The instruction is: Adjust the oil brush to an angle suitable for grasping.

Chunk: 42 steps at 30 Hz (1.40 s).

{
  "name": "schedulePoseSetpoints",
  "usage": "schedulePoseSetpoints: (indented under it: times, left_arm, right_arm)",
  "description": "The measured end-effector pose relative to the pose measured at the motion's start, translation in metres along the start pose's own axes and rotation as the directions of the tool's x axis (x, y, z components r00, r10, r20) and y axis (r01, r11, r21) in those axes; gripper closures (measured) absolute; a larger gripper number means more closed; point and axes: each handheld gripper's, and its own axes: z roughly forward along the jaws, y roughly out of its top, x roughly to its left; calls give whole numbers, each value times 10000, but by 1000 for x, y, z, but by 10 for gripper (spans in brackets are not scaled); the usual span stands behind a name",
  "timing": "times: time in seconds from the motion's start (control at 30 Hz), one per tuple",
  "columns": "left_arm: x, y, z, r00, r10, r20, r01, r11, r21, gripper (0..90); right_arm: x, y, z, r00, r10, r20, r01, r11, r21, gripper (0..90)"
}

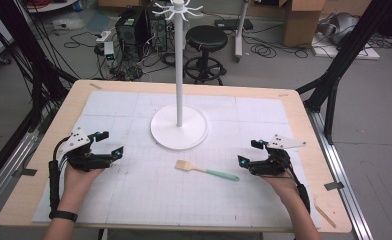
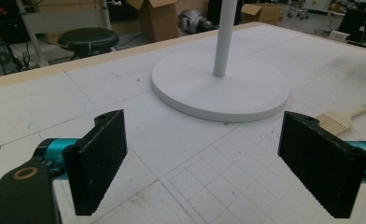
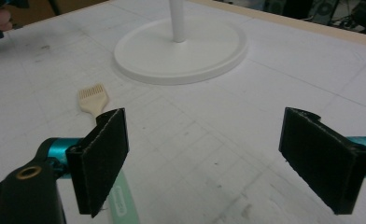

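The left hand-held gripper (image 1: 110, 142) rests low over the white gridded mat (image 1: 134, 190) that covers the pale wooden tabletop (image 1: 304, 115), its two black jaws spread wide with nothing between them. The right hand-held gripper (image 1: 250, 152) sits the same way on the opposite side, jaws equally wide apart and empty.

Between the two, nearer the right hand-held gripper, lies a small pastry brush with pale bristles, a light wooden neck and a mint-green handle (image 1: 206, 171). Its handle end points toward the right hand-held gripper's jaws without touching them; in the right gripper view the handle passes behind the left-side jaw.

Ahead of both hand-held grippers stands a white pole stand on a round flat white base (image 1: 179, 127), its top ringed with curved hooks. The brush's bristles lie just short of that base.
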Motion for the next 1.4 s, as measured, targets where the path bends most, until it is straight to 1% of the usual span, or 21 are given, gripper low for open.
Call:
schedulePoseSetpoints:
  times: [0.13,0.17,0.33,0.4,0.43,0.47,0.53,0.63,0.73,0.87,0.97,1.03,1.1,1.13,1.17,1.2,1.23,1.27,1.3,1.33,1.4]
  left_arm:
    - [-1,0,1,10000,-16,53,16,10000,-11,162]
    - [-1,0,1,10000,-16,53,16,10000,-11,162]
    - [-1,0,0,10000,-29,78,29,10000,-31,162]
    - [0,0,0,10000,-19,53,20,10000,-38,162]
    - [0,0,0,10000,-19,53,20,10000,-38,162]
    - [-1,0,0,10000,-27,62,27,10000,-37,162]
    - [-1,0,0,10000,-26,64,26,10000,-36,162]
    - [-1,0,1,10000,-24,90,24,10000,-43,162]
    - [-1,0,1,9999,-14,101,14,10000,-15,161]
    - [-1,0,1,9999,-30,102,30,10000,-40,162]
    - [0,0,1,9999,-8,106,8,10000,-20,161]
    - [0,0,1,9999,-12,113,12,10000,-23,161]
    - [-1,0,1,9999,0,113,0,10000,31,162]
    - [-1,0,1,9999,0,113,0,10000,31,162]
    - [-1,-1,1,9999,-13,111,12,10000,18,162]
    - [-1,-1,1,9999,-13,111,12,10000,18,162]
    - [-1,0,1,9999,-2,109,2,10000,17,162]
    - [-1,-1,1,9999,9,103,-9,10000,24,162]
    - [-1,-1,1,10000,5,99,-5,10000,30,162]
    - [-1,-1,1,9999,17,100,-17,10000,34,162]
    - [-1,-1,1,9999,19,98,-20,10000,31,162]
  right_arm:
    - [5,4,9,9995,-142,-289,147,9997,180,152]
    - [5,5,12,9992,-244,-313,250,9995,189,153]
    - [12,10,25,9970,-369,-673,401,9981,471,153]
    - [15,11,32,9959,-447,-784,495,9969,607,153]
    - [15,11,32,9959,-447,-784,495,9969,607,153]
    - [17,11,38,9944,-561,-893,629,9952,745,156]
    - [21,12,44,9921,-610,-1095,712,9932,919,178]
    - [26,12,53,9850,-853,-1499,1044,9868,1241,204]
    - [30,12,60,9769,-1022,-1876,1312,9800,1495,261]
    - [34,12,67,9696,-1173,-2145,1575,9708,1811,310]
    - [36,11,71,9631,-1248,-2386,1744,9643,1994,368]
    - [38,11,73,9602,-1316,-2465,1861,9592,2129,404]
    - [40,11,76,9562,-1357,-2594,1959,9550,2227,421]
    - [40,11,76,9562,-1357,-2594,1959,9550,2227,421]
    - [43,12,79,9533,-1356,-2699,2014,9512,2336,437]
    - [43,12,79,9533,-1356,-2699,2014,9512,2336,437]
    - [46,12,83,9489,-1350,-2852,2085,9466,2459,450]
    - [47,12,85,9471,-1390,-2893,2152,9437,2514,455]
    - [47,12,85,9471,-1390,-2893,2152,9437,2514,455]
    - [50,13,89,9415,-1450,-3042,2283,9384,2592,492]
    - [52,14,92,9387,-1529,-3089,2422,9303,2756,520]
